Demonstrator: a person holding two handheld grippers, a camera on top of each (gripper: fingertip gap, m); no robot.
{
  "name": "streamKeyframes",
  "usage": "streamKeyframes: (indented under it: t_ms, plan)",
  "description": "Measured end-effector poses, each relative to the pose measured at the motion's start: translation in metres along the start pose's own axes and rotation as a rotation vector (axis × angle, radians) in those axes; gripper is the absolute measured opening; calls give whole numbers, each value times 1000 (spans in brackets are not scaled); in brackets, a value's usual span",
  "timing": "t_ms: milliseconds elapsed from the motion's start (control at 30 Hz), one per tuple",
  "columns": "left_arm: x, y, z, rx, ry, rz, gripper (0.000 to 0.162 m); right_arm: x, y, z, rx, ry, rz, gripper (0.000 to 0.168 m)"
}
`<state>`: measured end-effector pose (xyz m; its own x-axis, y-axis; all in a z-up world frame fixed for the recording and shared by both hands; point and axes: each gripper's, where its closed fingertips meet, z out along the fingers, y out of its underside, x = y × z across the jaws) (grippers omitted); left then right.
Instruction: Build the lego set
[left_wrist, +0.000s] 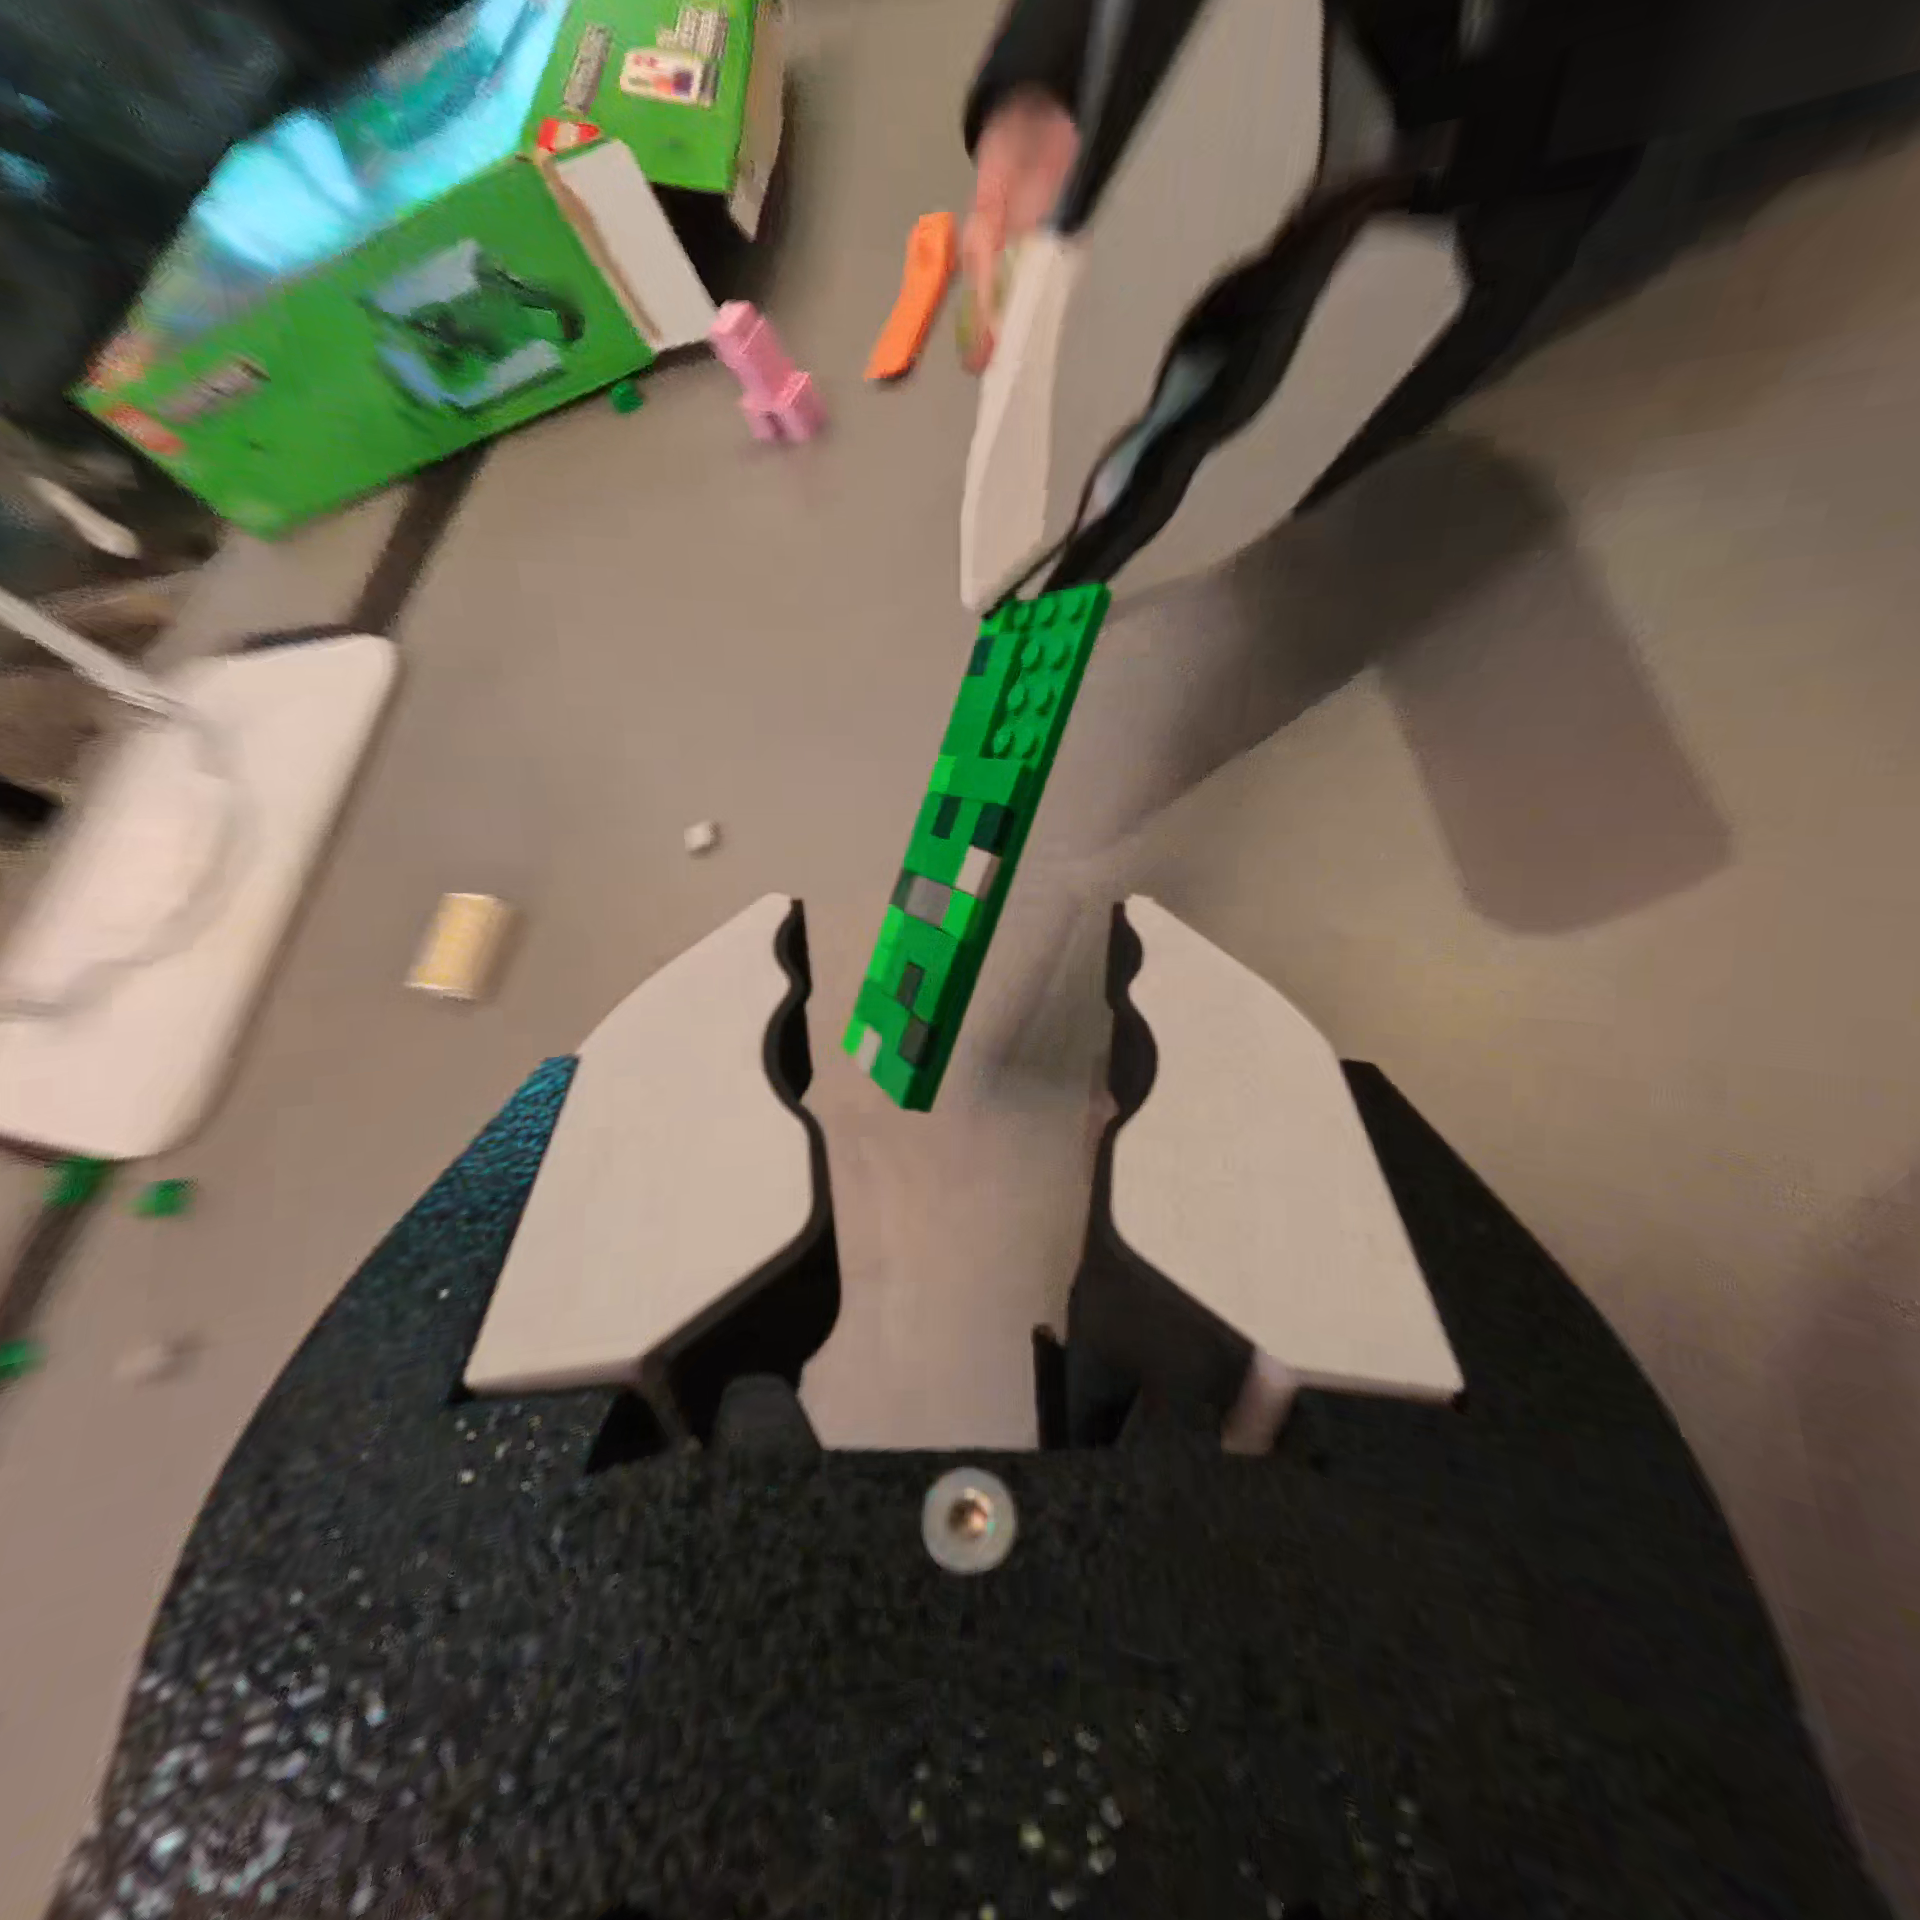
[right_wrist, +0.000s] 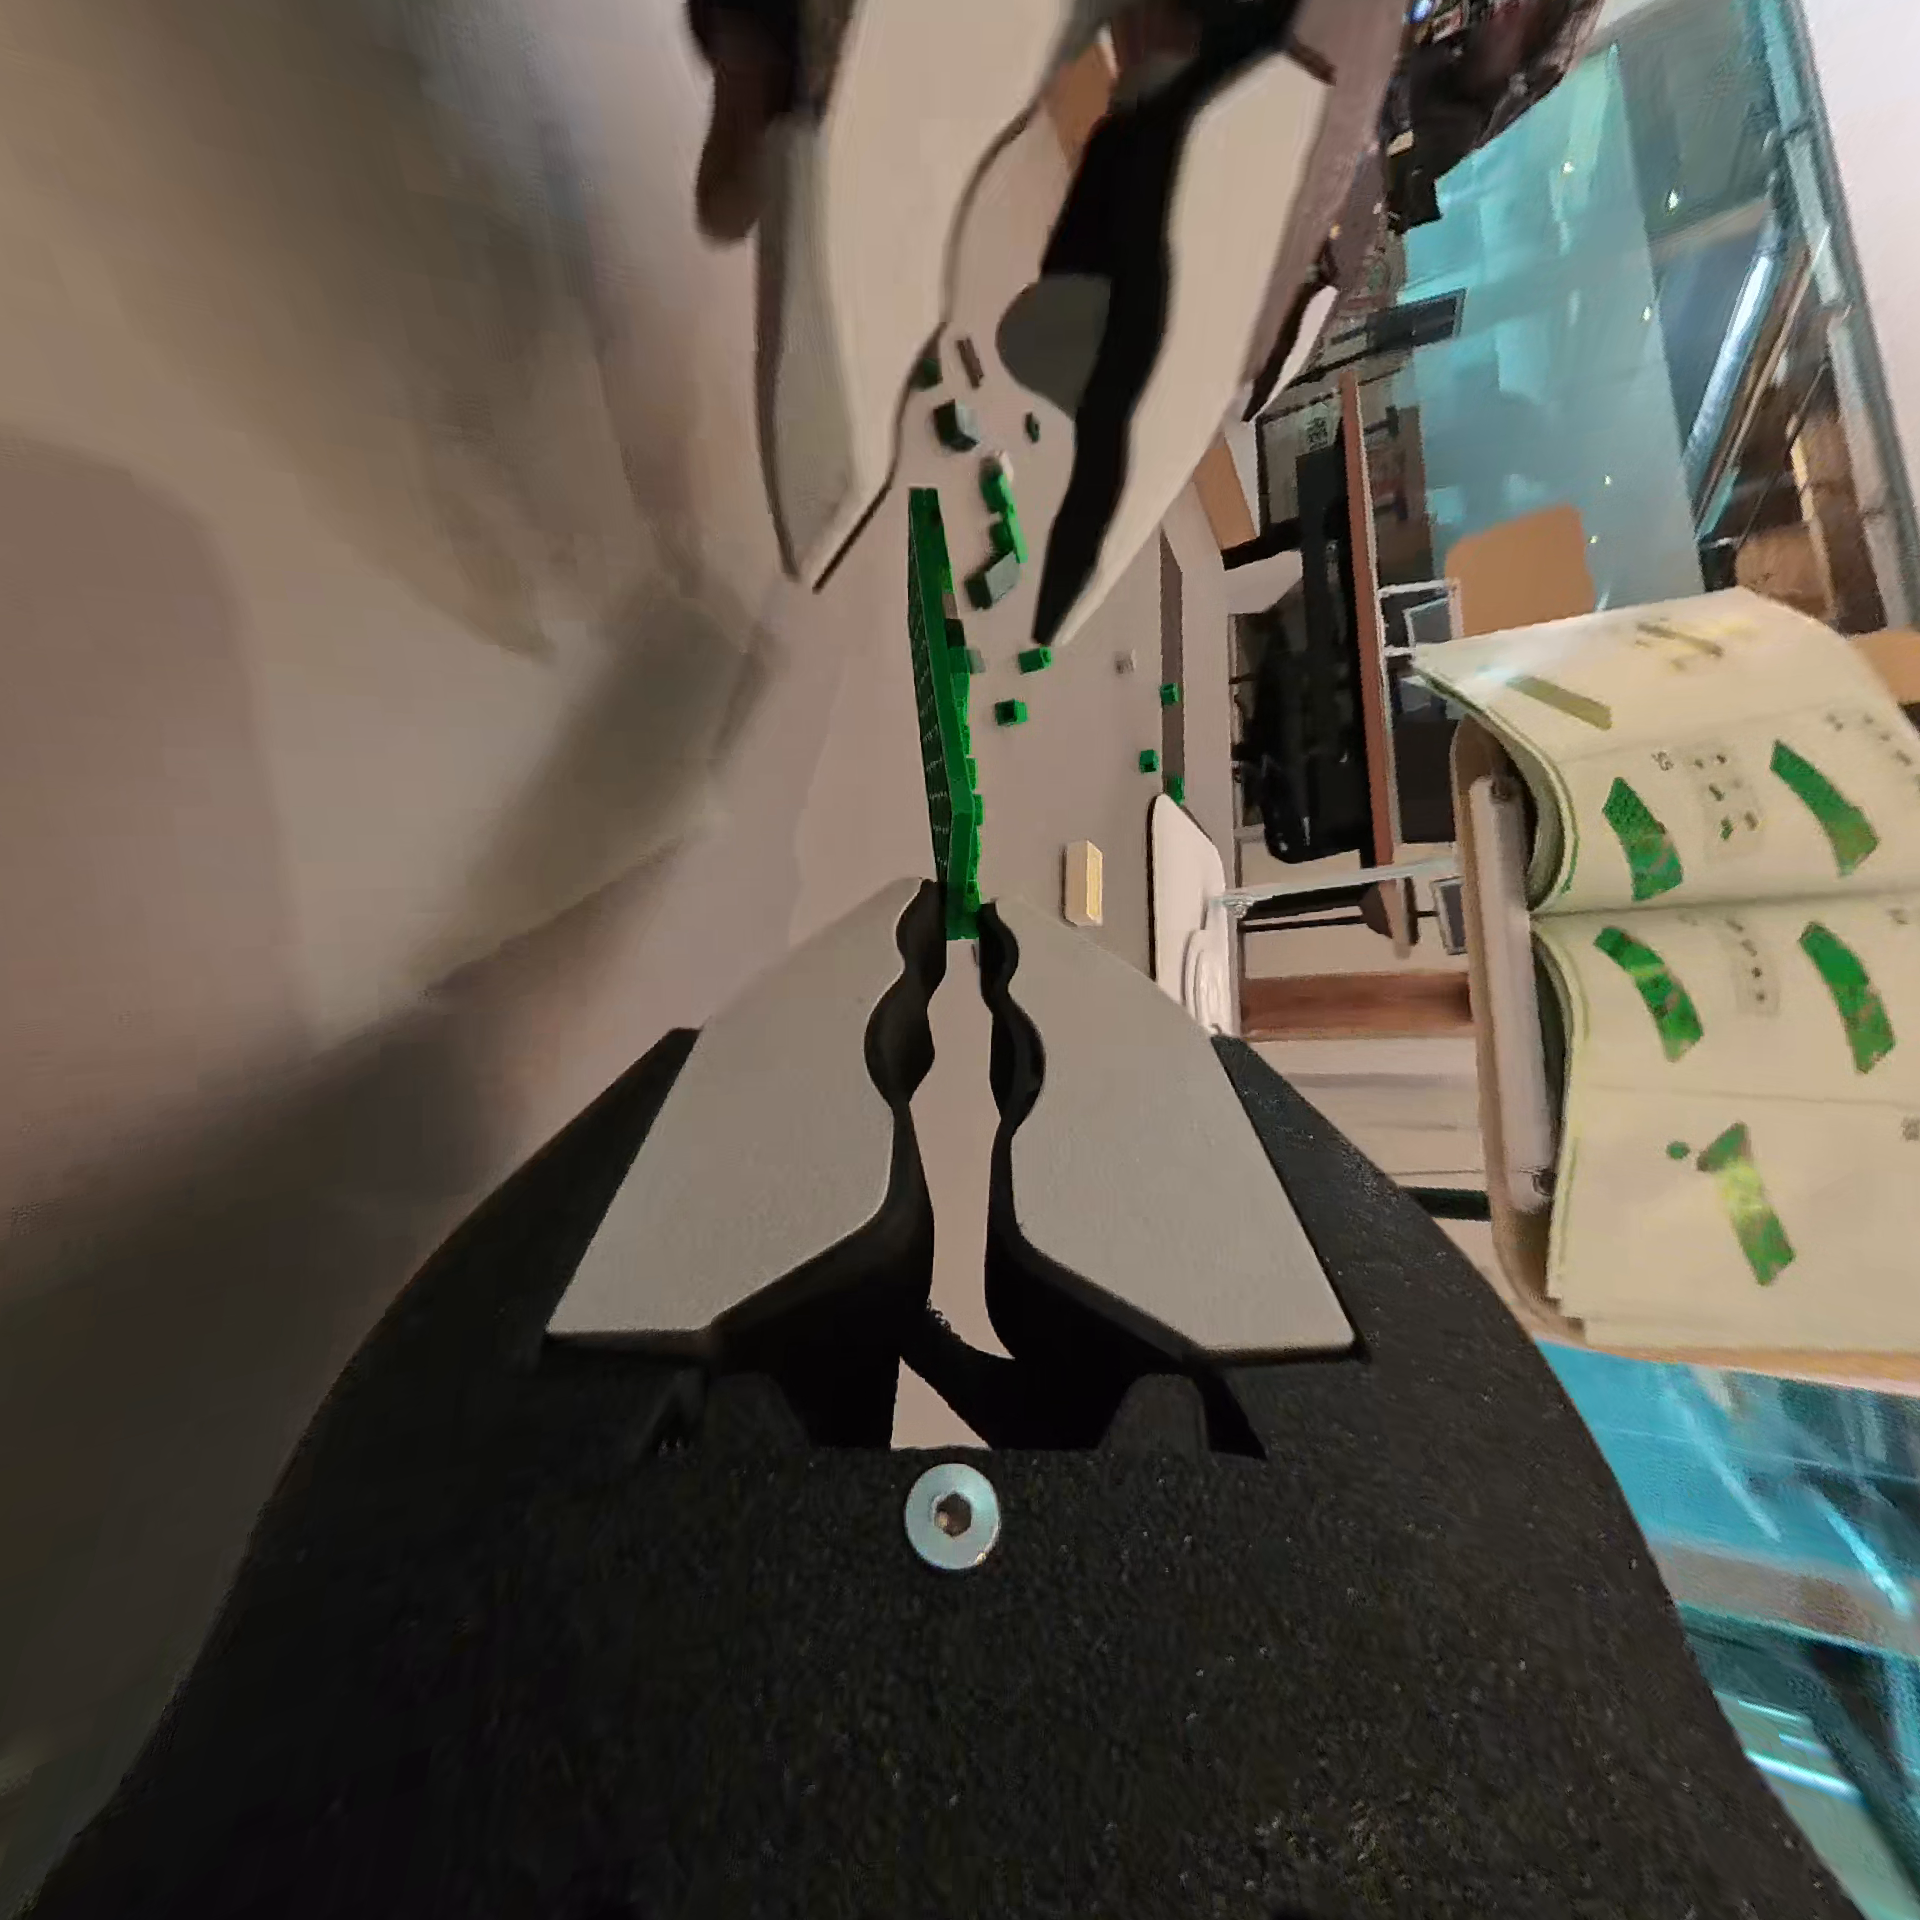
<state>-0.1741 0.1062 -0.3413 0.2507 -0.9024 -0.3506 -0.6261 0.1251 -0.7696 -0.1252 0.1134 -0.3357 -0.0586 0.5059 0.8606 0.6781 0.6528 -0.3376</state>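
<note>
Green strip being passed between grippers, mid-air above the worktop

The right gripper (right_wrist: 961, 920) is pinching one end of the long green lego strip (left_wrist: 961, 852), holding it off the worktop (left_wrist: 623, 727). The left gripper (left_wrist: 956, 997) is standing spread around the strip's free end, not touching. The step looks like a handover or steadying grip; next, the left needs to close squarely without twisting it.

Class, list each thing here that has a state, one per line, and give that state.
left gripper: open, holding nothing
right gripper: shut on the green plate's end
green plate: held in the air, partly tiled
instruction booklet: open
green box: end flap open
</note>
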Motion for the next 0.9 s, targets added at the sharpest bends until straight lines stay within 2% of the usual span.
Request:
streamKeyframes:
  t_ms: [33, 133, 167, 233, 267, 400, 433, 600, 633, 667, 700, 767, 833, 900]
  plan:
    - [-3, 4, 2, -53, -68, 94, 49, 2, -3, 1, 10, -1, 28, 6]
    - [-8, 16, 9, -176, -177, 253, 26, 10, -12, 0, 56, -8, 89, 7]
    - [-11, 15, 10, -183, -216, 275, 6, 13, -19, -2, 96, -10, 121, 7]
    - [-16, 4, 5, -105, -271, 302, 6, 26, -32, -10, 220, 33, 213, 8]
    - [-15, -5, 0, -22, -260, 277, 6, 33, -38, -16, 293, 39, 275, 17]
    - [0, -50, -26, 373, -104, 139, 6, 35, -55, -24, 462, -81, 445, 36]
    - [3, -54, -30, 419, -78, 132, 6, 36, -61, -26, 501, -77, 444, 31]
    - [20, -58, -28, 448, 3, 190, 6, 36, -81, -24, 558, -77, 398, 23]
    - [22, -59, -27, 444, 6, 197, 6, 33, -84, -24, 571, -95, 392, 20]
    - [22, -59, -27, 447, 4, 193, 6, 31, -86, -25, 587, -110, 380, 9]
    - [21, -60, -29, 458, 4, 181, 6, 31, -87, -25, 597, -102, 381, 8]
    - [12, -61, -30, 469, -32, 118, 10, 35, -83, -20, 566, -77, 383, 6]
    - [-3, -59, -29, 462, -107, 38, 37, 52, -66, -9, 458, 51, 362, 6]
    - [-23, -53, -31, 440, -207, -61, 63, 75, -41, 4, 264, 257, 252, 6]
